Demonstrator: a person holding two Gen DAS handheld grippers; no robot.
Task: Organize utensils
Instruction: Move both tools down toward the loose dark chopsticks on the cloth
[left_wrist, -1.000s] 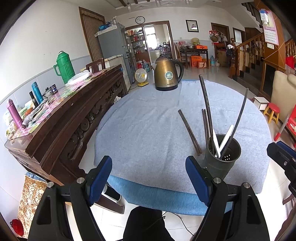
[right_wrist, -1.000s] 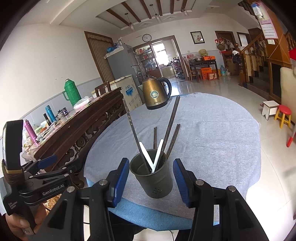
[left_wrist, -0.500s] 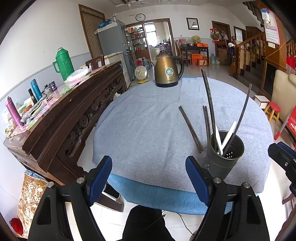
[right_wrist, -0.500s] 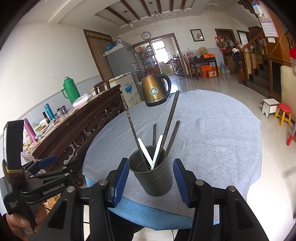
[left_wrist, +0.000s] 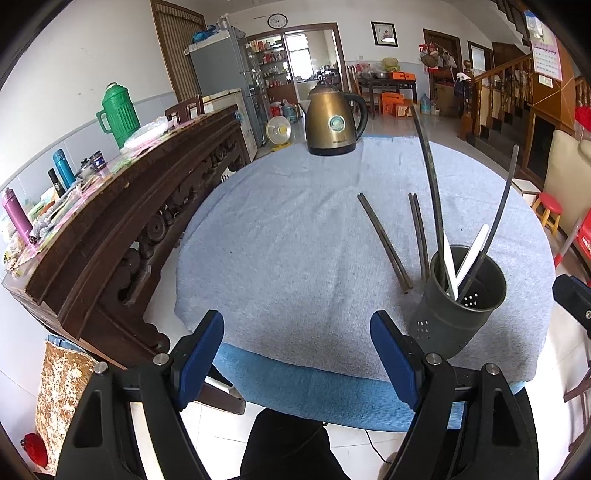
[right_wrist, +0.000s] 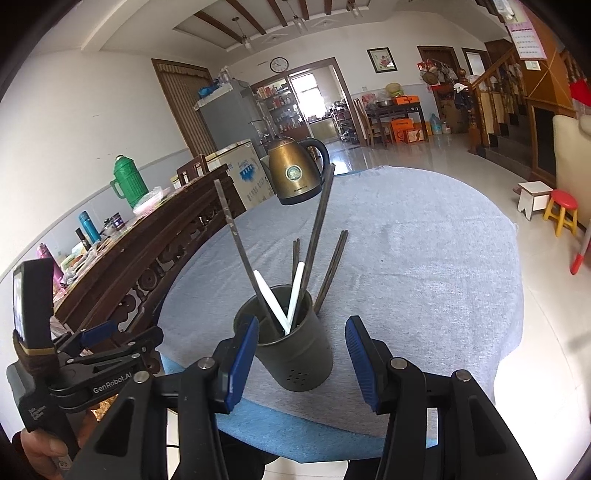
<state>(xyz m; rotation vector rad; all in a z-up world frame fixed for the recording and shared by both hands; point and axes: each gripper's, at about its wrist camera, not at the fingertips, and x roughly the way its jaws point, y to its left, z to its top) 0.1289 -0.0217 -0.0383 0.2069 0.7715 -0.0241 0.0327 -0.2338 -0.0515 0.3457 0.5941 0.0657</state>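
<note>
The left gripper (left_wrist: 297, 354) hangs off the near edge of the table (left_wrist: 280, 258), its blue pads spread wide with nothing between them. It looks free to reach for the loose chopsticks. The right gripper (right_wrist: 301, 363) sits lower and closer in, its jaws about half open on either side of the utensil holder (right_wrist: 295, 354). The pads stand just clear of the holder's wall and are not pressing it. That stance reads as bracing, so the cup can be steadied while sticks are dropped in.

The holder is a dark green metal cup with drain holes. It stands upright near the near right edge of the table, on the grey-blue cloth (left_wrist: 295, 221). Its contents lean outward against the rim because they are much longer than the cup is deep.

Inside it I count two long dark chopsticks (left_wrist: 432, 184) and two short white utensils (right_wrist: 295, 295), crossing low in the cup.

On the cloth just beyond the holder lie two pairs of dark chopsticks. One pair (left_wrist: 384, 240) is to the left and angled. The other pair (left_wrist: 419, 236) is nearly straight, its near end just beside the cup. That leaves four sticks to gather, by my judgement.

One brass-coloured electric kettle (left_wrist: 334, 122) stands at the far edge, well apart from the work.
</note>
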